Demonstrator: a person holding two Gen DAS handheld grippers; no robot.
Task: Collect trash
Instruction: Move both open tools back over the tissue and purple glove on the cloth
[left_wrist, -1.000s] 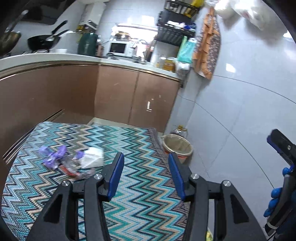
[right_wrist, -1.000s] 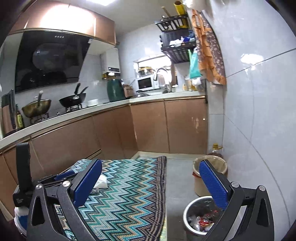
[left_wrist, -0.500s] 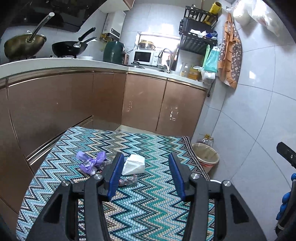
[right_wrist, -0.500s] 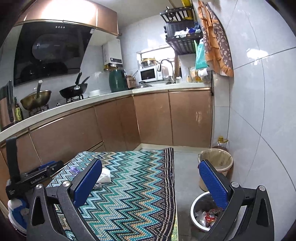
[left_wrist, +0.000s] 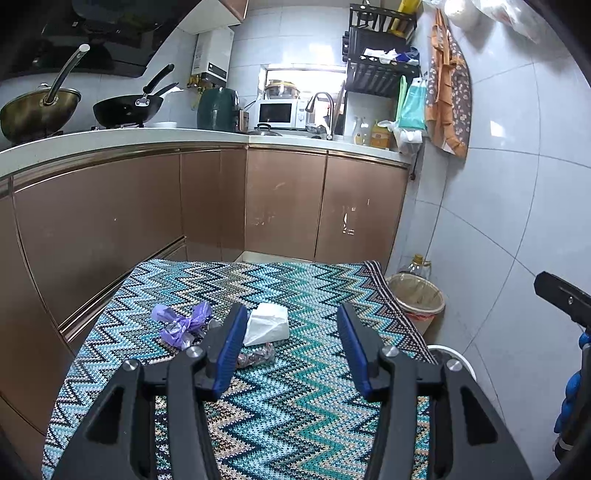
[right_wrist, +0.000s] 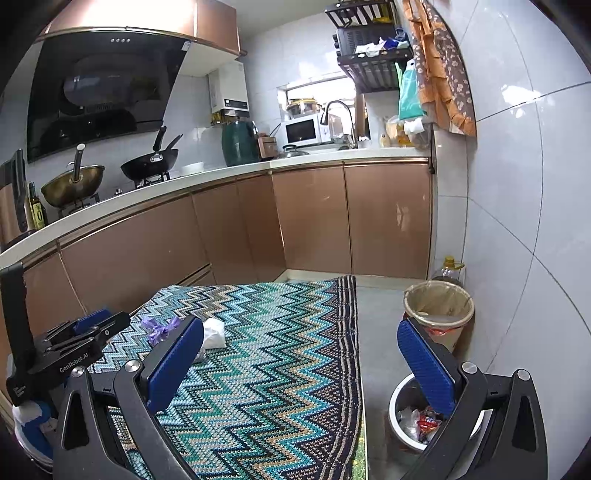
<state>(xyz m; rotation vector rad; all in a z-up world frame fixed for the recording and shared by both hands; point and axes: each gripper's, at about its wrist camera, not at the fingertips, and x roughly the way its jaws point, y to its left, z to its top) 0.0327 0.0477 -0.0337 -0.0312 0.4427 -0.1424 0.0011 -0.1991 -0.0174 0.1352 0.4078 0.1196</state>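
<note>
Trash lies on the zigzag rug (left_wrist: 295, 369): a purple plastic scrap (left_wrist: 183, 325), a white tissue (left_wrist: 267, 323) and a clear crumpled wrapper (left_wrist: 256, 357). My left gripper (left_wrist: 290, 349) is open and empty, above the rug just short of the tissue. My right gripper (right_wrist: 299, 365) is open and empty, to the right and farther back; it sees the purple scrap (right_wrist: 160, 328) and the tissue (right_wrist: 214, 332). A small white bin (right_wrist: 412, 417) with wrappers inside stands on the floor under its right finger. The left gripper body (right_wrist: 70, 347) shows at its left.
A tan lined waste basket (right_wrist: 439, 306) stands by the tiled wall, also in the left wrist view (left_wrist: 415, 299), with an oil bottle (right_wrist: 448, 269) behind it. Brown cabinets (left_wrist: 288, 206) and a countertop with pans bound the rug on the left and back.
Both grippers have tilted up and drawn back a little. In the left wrist view the trash has slid towards the middle, between the fingers. Both jaws stay open.
</note>
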